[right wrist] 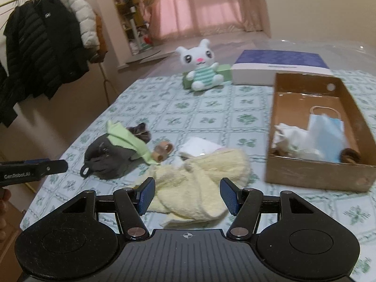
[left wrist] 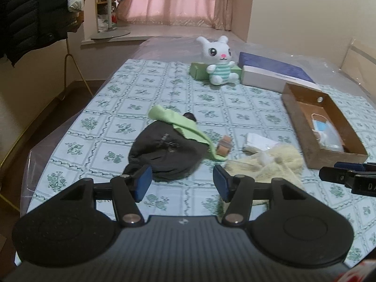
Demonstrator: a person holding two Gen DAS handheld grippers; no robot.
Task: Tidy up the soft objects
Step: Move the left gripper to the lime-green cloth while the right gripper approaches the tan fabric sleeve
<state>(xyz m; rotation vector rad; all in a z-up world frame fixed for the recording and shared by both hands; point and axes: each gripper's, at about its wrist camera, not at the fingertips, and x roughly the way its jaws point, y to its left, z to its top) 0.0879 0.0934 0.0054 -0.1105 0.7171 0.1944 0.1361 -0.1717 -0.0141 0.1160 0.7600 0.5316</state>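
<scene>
My left gripper [left wrist: 182, 183] hangs open over the bed, empty, just short of a dark grey cloth bag [left wrist: 164, 150] with a light green cloth [left wrist: 178, 127] draped over it. A small tan roll [left wrist: 224, 148] lies beside them. My right gripper [right wrist: 188, 196] is open too, its blue pads apart above the near edge of a crumpled pale yellow towel [right wrist: 199, 178]. A brown cardboard box [right wrist: 317, 174] to the right holds a blue face mask [right wrist: 326, 134] and white cloth [right wrist: 289, 138]. The left gripper [right wrist: 62, 165] shows at the left edge of the right wrist view.
A white bunny plush [left wrist: 219, 61] sits against a green box [left wrist: 198, 70] at the far end, beside a flat purple-and-white box [left wrist: 275, 72]. A white folded packet [left wrist: 258, 144] lies behind the towel. Jackets [right wrist: 47, 47] hang on a rack left of the bed.
</scene>
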